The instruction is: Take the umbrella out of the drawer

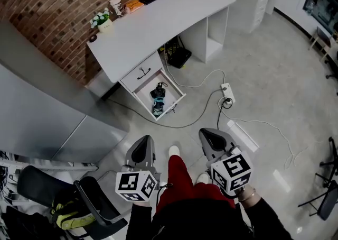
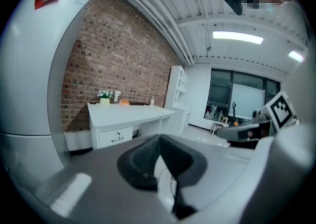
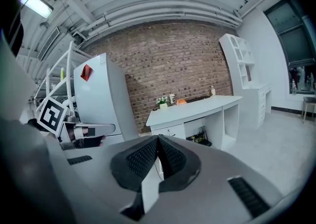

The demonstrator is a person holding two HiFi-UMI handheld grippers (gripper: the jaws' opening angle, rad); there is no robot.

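Holds left gripper (image 1: 142, 142) and right gripper (image 1: 207, 134) side by side, tips aimed forward and slightly down. Presses both pairs of jaws fully together, nothing between the pads. Shows marker cubes (image 1: 137, 185) just behind the fingers, dark sleeves (image 1: 266, 219) farther back.

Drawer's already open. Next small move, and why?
Probably step toward the desk and bring the right gripper over the open drawer, opening its jaws on the way. The umbrella lies in that drawer, well ahead of both grippers. The left gripper and the right are shut and hold nothing.
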